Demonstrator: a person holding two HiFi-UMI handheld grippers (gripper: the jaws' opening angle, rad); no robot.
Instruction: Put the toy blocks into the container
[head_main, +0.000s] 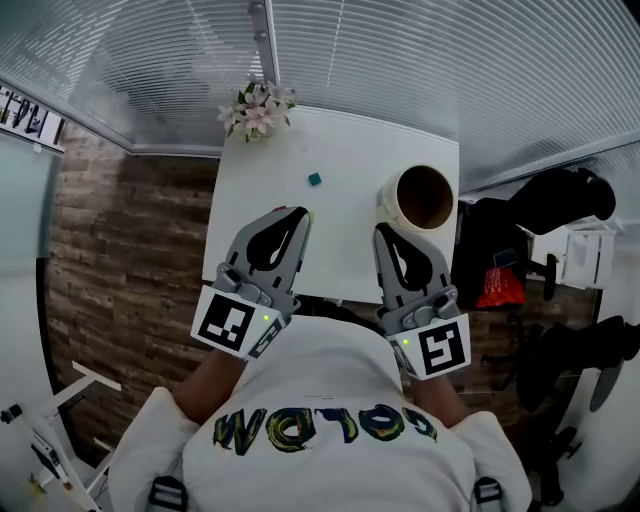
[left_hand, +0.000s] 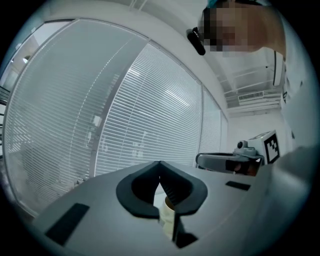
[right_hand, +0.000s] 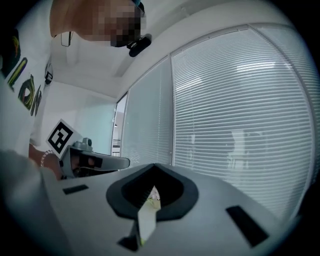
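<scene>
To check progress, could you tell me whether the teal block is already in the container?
No, the block lies on the table, apart from the container.

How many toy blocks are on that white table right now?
1. A small teal block lies on the white table, between the flowers and the round container, touching neither. Others could be hidden in the container's dark inside.

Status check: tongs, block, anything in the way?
Left tongs and right tongs both shut, empty, over table's near edge. Teal block on table, outside container. Flowers at far corner, out of the way.
</scene>
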